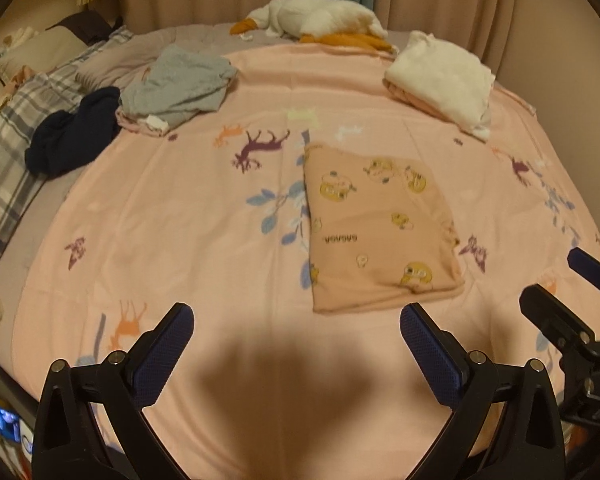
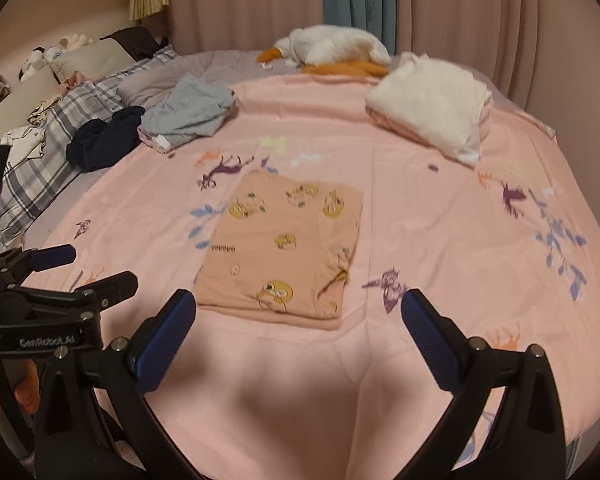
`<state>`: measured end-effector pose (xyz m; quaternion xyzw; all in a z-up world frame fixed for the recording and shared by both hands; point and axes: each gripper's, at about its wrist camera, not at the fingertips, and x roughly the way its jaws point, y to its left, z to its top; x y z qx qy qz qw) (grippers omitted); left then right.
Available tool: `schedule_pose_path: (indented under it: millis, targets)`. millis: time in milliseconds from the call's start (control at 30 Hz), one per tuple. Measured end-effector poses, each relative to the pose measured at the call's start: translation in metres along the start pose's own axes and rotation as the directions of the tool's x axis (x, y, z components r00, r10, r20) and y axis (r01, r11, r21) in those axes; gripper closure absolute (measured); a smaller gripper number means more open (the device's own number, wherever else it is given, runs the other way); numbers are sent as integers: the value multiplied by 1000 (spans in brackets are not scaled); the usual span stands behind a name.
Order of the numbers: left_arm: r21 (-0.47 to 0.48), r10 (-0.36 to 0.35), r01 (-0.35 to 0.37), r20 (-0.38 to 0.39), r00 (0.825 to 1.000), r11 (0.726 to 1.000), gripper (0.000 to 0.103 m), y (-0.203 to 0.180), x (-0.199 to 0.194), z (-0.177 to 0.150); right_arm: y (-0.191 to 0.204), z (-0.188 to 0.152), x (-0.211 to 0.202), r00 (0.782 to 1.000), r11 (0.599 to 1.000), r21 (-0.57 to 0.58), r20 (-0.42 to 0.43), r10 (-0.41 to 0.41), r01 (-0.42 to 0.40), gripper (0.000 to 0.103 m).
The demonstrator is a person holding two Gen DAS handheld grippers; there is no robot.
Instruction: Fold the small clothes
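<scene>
A peach garment with yellow cartoon prints (image 1: 380,228) lies folded into a flat rectangle on the pink bedspread (image 1: 180,220); it also shows in the right wrist view (image 2: 284,248). My left gripper (image 1: 296,320) is open and empty, held above the spread just short of the garment's near edge. My right gripper (image 2: 298,306) is open and empty, over the garment's near edge. The right gripper shows at the right of the left wrist view (image 1: 572,276). The left gripper shows at the left of the right wrist view (image 2: 100,264).
A grey garment pile (image 1: 180,84) and a dark navy garment (image 1: 76,132) lie at the far left. A white folded stack (image 1: 444,76) lies at the far right. A white plush goose (image 1: 320,16) lies by the curtains. A plaid pillow (image 1: 16,152) is at the left.
</scene>
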<state>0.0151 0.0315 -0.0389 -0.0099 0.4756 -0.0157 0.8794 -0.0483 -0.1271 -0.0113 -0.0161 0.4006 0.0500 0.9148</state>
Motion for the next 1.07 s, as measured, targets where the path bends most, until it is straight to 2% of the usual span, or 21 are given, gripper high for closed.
schedule_pose_path:
  millis: [200,1067]
  targets:
    - [10,9,-9,-21,1000,1000,1,-2,2,-5,-3,-3,-1,1000,1000,20,-8,-11,11,0]
    - [38,-8,9,-9,1000,999,1,-11,-7,-5,-3,0,-13,1000,1000,23,11,-1,1,0]
